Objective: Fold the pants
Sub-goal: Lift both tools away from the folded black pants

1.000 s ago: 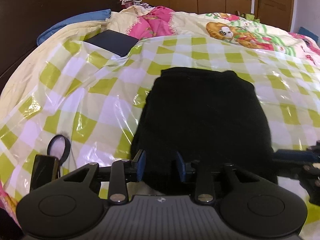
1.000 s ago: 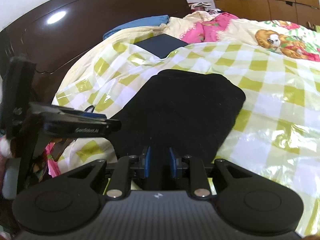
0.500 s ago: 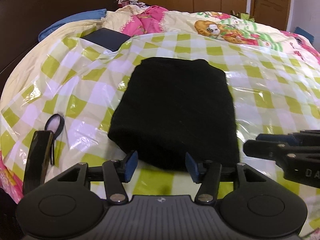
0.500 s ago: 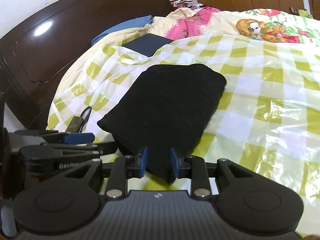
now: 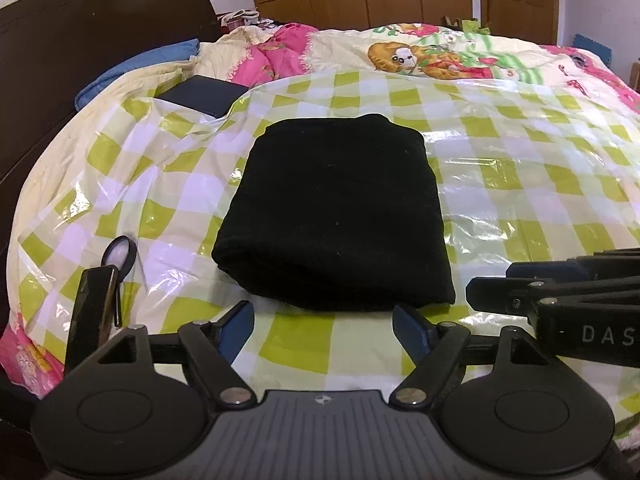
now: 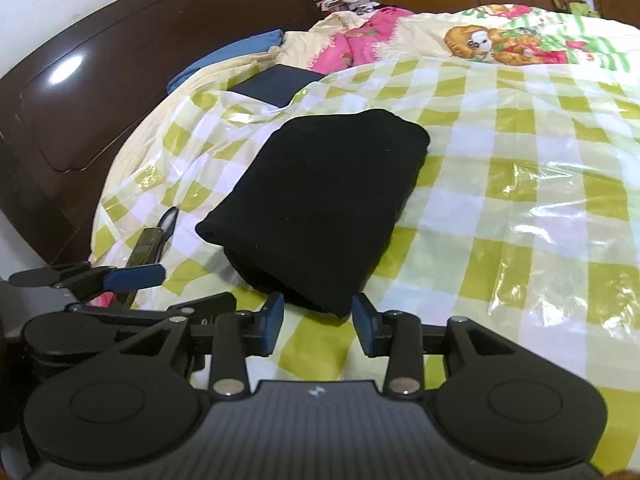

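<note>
The black pants (image 5: 336, 208) lie folded into a compact rectangle on the green-and-white checked plastic sheet (image 5: 520, 168); they also show in the right wrist view (image 6: 320, 208). My left gripper (image 5: 326, 330) is open and empty, just in front of the near folded edge. My right gripper (image 6: 319, 322) is open and empty, at the pants' near corner without holding it. The right gripper shows at the right edge of the left wrist view (image 5: 560, 292); the left gripper shows at the left of the right wrist view (image 6: 120, 276).
A dark blue flat box (image 5: 202, 94) lies beyond the pants at the left. A magnifying glass (image 5: 119, 252) and a dark flat object (image 5: 94, 304) lie near the bed's left edge. A dark wooden headboard (image 6: 100, 80) stands left. A cartoon quilt (image 5: 420, 52) covers the far bed.
Both grippers let go of the pants' near edge, opened and drew back. The pants now lie flat and free on the sheet.
</note>
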`<control>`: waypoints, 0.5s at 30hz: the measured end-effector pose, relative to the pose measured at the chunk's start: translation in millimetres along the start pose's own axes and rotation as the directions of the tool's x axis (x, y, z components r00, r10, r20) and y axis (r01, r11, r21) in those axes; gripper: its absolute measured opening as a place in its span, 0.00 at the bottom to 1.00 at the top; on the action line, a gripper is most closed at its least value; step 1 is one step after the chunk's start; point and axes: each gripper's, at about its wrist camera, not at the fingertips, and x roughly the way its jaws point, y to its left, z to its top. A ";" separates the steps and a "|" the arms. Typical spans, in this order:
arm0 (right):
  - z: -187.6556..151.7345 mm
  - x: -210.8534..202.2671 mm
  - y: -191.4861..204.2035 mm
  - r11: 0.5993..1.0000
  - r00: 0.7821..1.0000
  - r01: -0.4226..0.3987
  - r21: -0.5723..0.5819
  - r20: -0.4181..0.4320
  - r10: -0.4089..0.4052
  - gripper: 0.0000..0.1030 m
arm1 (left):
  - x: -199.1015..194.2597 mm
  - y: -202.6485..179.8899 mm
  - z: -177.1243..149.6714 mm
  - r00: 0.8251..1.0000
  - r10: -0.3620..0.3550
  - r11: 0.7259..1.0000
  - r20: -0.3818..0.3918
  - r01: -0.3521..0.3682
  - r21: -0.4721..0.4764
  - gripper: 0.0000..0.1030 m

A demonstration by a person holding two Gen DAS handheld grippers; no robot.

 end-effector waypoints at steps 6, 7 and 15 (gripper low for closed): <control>-9.1 -3.0 11.6 0.999 0.999 0.038 -0.003 0.008 -0.038 0.41 | 0.7 9.1 -7.7 1.000 -0.005 1.000 -0.008 0.005 -0.010 0.90; -10.5 -2.8 12.9 0.999 0.999 0.045 -0.002 0.006 -0.045 0.41 | 1.3 11.7 -9.2 1.000 -0.005 1.000 -0.010 0.005 -0.014 0.90; -21.0 5.9 25.3 0.997 0.997 0.072 0.004 -0.028 -0.071 0.41 | -2.9 36.2 -21.8 1.000 -0.007 0.998 -0.002 0.007 -0.058 0.91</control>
